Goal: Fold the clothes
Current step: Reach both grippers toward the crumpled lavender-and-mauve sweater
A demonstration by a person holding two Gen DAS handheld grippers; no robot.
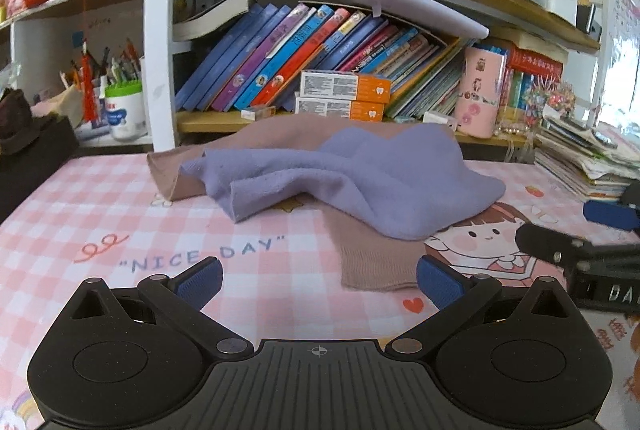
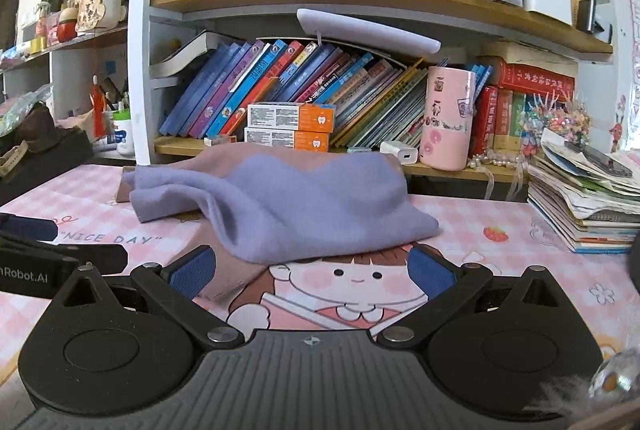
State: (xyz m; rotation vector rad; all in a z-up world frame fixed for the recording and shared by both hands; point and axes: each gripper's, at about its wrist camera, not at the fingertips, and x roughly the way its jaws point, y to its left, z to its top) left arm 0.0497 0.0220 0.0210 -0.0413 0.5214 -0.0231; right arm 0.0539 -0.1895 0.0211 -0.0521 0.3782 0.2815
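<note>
A lavender and dusty-pink knit garment (image 1: 352, 174) lies crumpled on the pink checked desk mat (image 1: 100, 214), its pink cuff (image 1: 376, 266) reaching toward the camera. My left gripper (image 1: 318, 280) is open just short of that cuff, nothing between its blue pads. In the right wrist view the same garment (image 2: 296, 206) lies ahead, and my right gripper (image 2: 312, 270) is open, empty, close to the garment's near edge. The right gripper's black fingers (image 1: 560, 246) show at the right edge of the left wrist view; the left gripper's body (image 2: 60, 258) shows at the left of the right wrist view.
A bookshelf (image 1: 320, 70) with leaning books and two orange boxes (image 1: 344, 98) stands right behind the garment. A pink cylinder (image 2: 448, 118) and white charger (image 2: 400, 152) sit on its ledge. A stack of magazines (image 2: 584, 206) is at the right, a pen cup (image 1: 124, 110) at the left.
</note>
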